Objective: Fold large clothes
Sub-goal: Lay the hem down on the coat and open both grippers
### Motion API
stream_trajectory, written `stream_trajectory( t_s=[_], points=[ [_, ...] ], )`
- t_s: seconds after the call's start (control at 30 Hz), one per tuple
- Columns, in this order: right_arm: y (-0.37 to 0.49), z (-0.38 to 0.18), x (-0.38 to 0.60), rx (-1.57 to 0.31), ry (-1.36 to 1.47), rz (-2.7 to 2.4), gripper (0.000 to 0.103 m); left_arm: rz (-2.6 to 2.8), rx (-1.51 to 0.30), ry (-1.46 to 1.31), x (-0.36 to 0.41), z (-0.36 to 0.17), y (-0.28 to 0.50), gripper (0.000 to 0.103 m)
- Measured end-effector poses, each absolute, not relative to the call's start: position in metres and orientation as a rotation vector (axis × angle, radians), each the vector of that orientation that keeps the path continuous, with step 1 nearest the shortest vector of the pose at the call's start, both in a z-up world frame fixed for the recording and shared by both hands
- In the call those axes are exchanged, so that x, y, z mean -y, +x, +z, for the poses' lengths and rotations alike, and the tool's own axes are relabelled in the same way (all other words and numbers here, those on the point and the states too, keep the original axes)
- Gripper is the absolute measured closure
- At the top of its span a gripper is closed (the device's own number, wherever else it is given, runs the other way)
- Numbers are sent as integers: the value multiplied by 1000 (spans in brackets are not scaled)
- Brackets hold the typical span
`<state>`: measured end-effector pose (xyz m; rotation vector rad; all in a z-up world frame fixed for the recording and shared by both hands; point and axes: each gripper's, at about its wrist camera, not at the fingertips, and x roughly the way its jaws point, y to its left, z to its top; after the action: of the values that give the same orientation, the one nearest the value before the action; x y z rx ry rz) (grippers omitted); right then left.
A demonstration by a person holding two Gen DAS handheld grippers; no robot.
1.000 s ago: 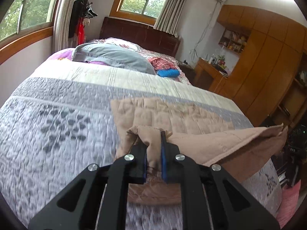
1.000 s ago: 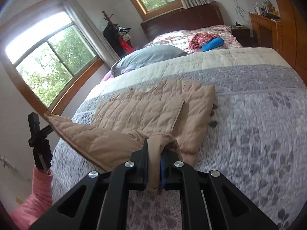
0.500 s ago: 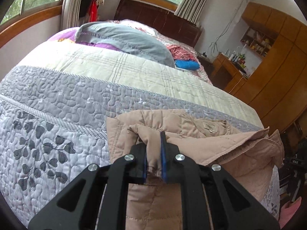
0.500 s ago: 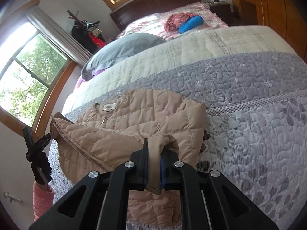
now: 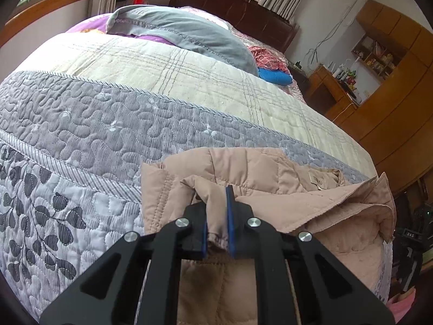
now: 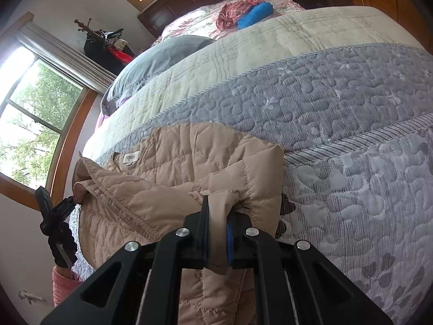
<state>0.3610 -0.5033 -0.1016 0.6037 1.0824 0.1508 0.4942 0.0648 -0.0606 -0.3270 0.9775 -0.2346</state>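
Observation:
A beige quilted jacket (image 5: 265, 178) lies on the grey-patterned bedspread (image 5: 89, 124) near the bed's foot, with its neck label showing. My left gripper (image 5: 216, 216) is shut on a fold of the jacket's hem edge. My right gripper (image 6: 216, 227) is shut on the other corner of the same jacket (image 6: 205, 162). The stretch of hem between the two grippers is lifted and doubled over the jacket's body. The left gripper (image 6: 54, 216) also shows at the left edge of the right wrist view, holding that hem.
A grey pillow (image 5: 184, 35), a red plaid cloth (image 5: 266, 57) and a blue roll (image 5: 274, 77) lie near the dark headboard. Wooden cabinets and a desk (image 5: 338, 92) stand on the right of the bed. Windows (image 6: 29, 113) line the left wall.
Both grippers have carried the jacket's lower edge forward toward the collar, so the jacket now lies folded over itself. Both cameras sit lower and closer to the bed.

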Motion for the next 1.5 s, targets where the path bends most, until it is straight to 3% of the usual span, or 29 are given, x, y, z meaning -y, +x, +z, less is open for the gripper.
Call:
stream_trajectory(
  t_s=[0.17,0.37,0.47,0.5,0.53,0.63,0.8,0.87,0.9,0.97,1.03,1.13,1.3,1.5],
  points=[
    [362,-104,509,-1088,662,169,86,-255,-1017,-387,-72,-68,500,90],
    [349,-96,517,-1043,724,221,73,-330,-1024,-576,-103,-57,488,69],
    [342,-88,518,-1006,717,221,55,-322,-993,-503,-106,-44,473,66],
    [340,-84,518,-992,696,199,34,-318,-982,-462,-107,-39,465,65],
    [337,-80,517,-975,668,172,28,-312,-977,-431,-108,-36,459,64],
    [326,-76,512,-953,605,175,38,-280,-977,-335,-106,-38,441,60],
    [315,-96,495,-1008,548,190,45,-294,-1007,-260,-99,-55,420,56],
    [315,-105,491,-1020,538,193,53,-305,-1025,-229,-88,-64,417,54],
    [317,-109,489,-1028,533,190,62,-299,-1027,-211,-84,-67,416,54],
    [320,-112,486,-1031,510,169,70,-263,-1013,-145,-71,-70,415,63],
    [323,-112,483,-1027,508,179,89,-226,-984,-91,-63,-68,413,83],
    [324,-97,480,-960,498,175,91,-211,-931,-114,-64,-58,409,94],
    [336,-87,482,-909,514,146,92,-198,-825,-195,-78,-41,413,96],
    [360,-128,484,-1025,554,81,91,-172,-988,-186,-72,-92,446,95]
  ],
)
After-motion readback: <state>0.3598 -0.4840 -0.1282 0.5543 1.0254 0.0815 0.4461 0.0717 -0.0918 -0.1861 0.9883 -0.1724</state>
